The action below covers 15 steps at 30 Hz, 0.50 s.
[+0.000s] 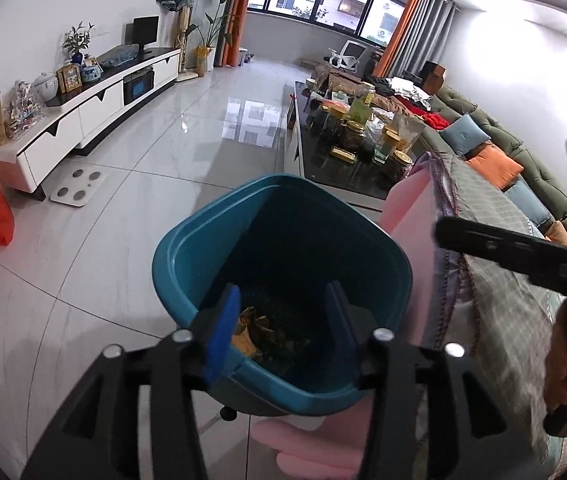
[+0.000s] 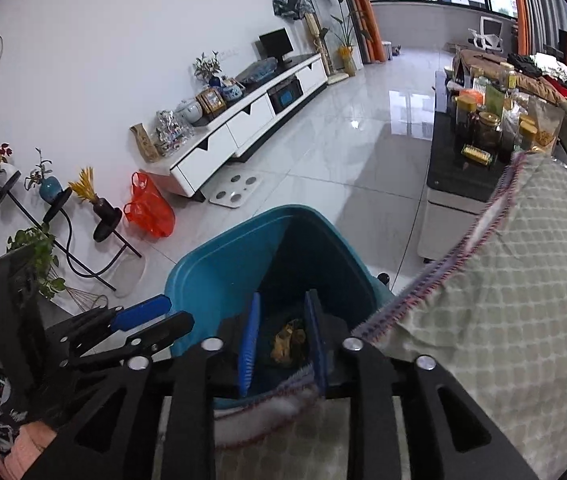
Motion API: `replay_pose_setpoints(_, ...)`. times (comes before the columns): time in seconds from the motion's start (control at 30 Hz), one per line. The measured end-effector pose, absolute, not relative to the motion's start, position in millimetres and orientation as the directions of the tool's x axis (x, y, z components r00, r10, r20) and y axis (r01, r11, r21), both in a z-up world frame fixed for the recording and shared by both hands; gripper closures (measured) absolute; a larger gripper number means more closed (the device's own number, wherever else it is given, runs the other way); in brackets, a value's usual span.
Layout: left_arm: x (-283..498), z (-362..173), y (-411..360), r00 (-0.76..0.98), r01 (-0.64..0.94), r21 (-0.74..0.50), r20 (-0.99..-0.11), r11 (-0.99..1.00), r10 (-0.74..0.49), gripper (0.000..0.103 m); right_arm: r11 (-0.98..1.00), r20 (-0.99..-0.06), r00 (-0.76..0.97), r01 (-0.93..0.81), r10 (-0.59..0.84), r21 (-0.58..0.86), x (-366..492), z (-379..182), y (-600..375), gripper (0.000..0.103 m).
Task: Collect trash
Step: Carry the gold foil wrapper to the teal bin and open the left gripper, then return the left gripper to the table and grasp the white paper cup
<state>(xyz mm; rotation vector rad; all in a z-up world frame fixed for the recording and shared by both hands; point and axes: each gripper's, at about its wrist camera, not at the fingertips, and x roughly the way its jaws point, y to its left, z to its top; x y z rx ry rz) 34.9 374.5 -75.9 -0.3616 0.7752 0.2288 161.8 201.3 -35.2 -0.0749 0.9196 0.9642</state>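
A teal trash bin (image 1: 187,256) stands on the tiled floor beside a cloth-covered seat; it also shows in the right wrist view (image 2: 219,260). Crumpled yellow and brown trash (image 1: 255,332) lies at its bottom, seen too in the right wrist view (image 2: 289,340). My left gripper (image 1: 281,328) hovers over the bin's near rim, open and empty. My right gripper (image 2: 281,344) hangs over the bin, open and empty. The left gripper also shows at the left of the right wrist view (image 2: 155,320).
A checked cloth with a fringed edge (image 2: 503,280) lies right of the bin over pink cushions (image 1: 407,208). A black coffee table (image 1: 339,160) crowded with jars stands beyond. A white TV cabinet (image 1: 95,112), a red plastic bag (image 2: 149,208) and a scale (image 1: 79,188) lie left.
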Motion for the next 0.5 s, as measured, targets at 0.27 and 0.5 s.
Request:
replay_pose_setpoints(0.27,6,-16,313,0.802,-0.236,-0.200,-0.593,0.951,0.074,0.020,0.594,-0.604,0.358,-0.766,0.713,0.247,114,15,103,0.032)
replay_pose_setpoints(0.5,-8,22,204,0.872,-0.021,-0.191,-0.483,0.981,-0.076,0.003,0.705,-0.538,0.514,-0.669,0.668,0.236,79,30,-24,0.014)
